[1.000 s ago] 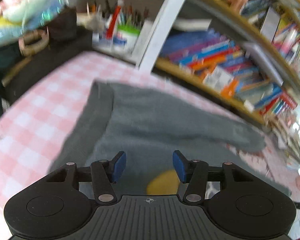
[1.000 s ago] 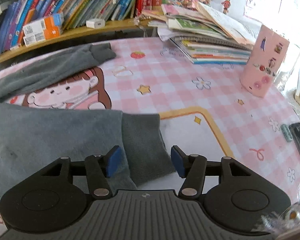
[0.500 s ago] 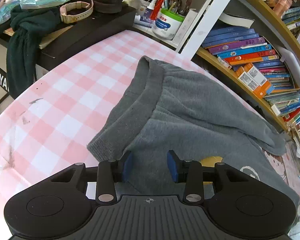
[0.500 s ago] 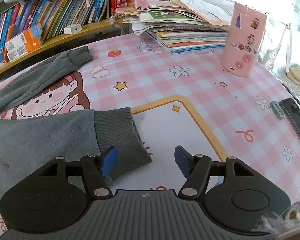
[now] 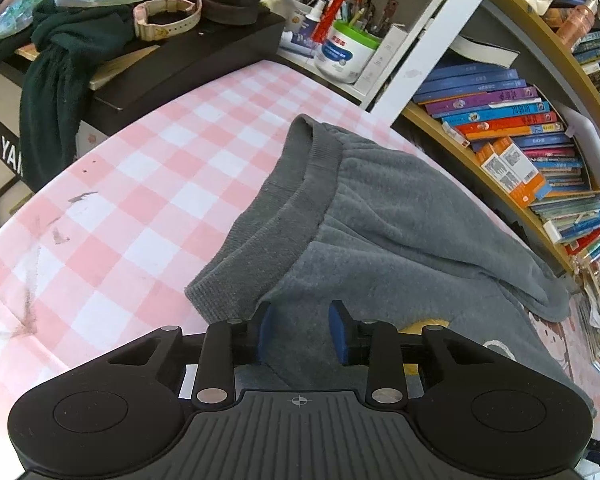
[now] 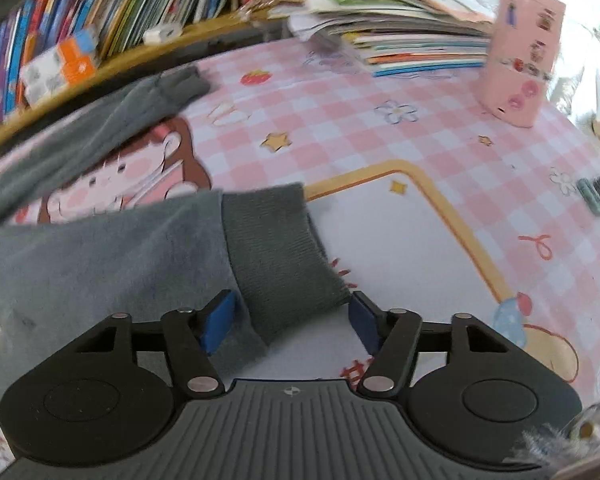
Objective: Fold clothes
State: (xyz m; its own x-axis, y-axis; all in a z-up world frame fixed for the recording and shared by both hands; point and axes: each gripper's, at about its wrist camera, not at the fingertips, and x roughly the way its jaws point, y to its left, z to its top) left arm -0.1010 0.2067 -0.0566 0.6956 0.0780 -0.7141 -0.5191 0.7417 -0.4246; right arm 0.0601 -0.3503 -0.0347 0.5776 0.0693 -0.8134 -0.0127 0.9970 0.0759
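Two claws hang over a grey sweatshirt (image 5: 400,240) spread on a pink-and-white checked surface (image 5: 140,200). At the upper left of the left wrist view a dark green cloth (image 5: 56,64) droops off a black box, with a pale strap (image 5: 168,20) lying on top. Further right stands a white tub with a green lid (image 5: 346,54), stuffed with pens, and beyond it a curved shelf packed with books (image 5: 508,136) runs down the right edge. The sweatshirt's ribbed hem (image 5: 276,216) sits in the middle of the frame, rumpled and partly lifted off the surface. At the bottom centre the left claw (image 5: 300,332) has just been closing; its blue pads stand a little apart with grey fabric bunched between them, though I cannot tell if they actually pinch it.

In the right wrist view, blurred books (image 6: 80,40) fill the upper left, and one sleeve (image 6: 100,132) stretches across a cartoon girl printed on the surface. Lower down, the second sleeve's ribbed cuff (image 6: 276,252) lies flat, its end between the pads of the right claw (image 6: 290,322). That claw has also just been closing, yet its pads sit clear on either side of the cuff. A pile of magazines (image 6: 412,40) and a pink box (image 6: 520,52) stand at the upper right.
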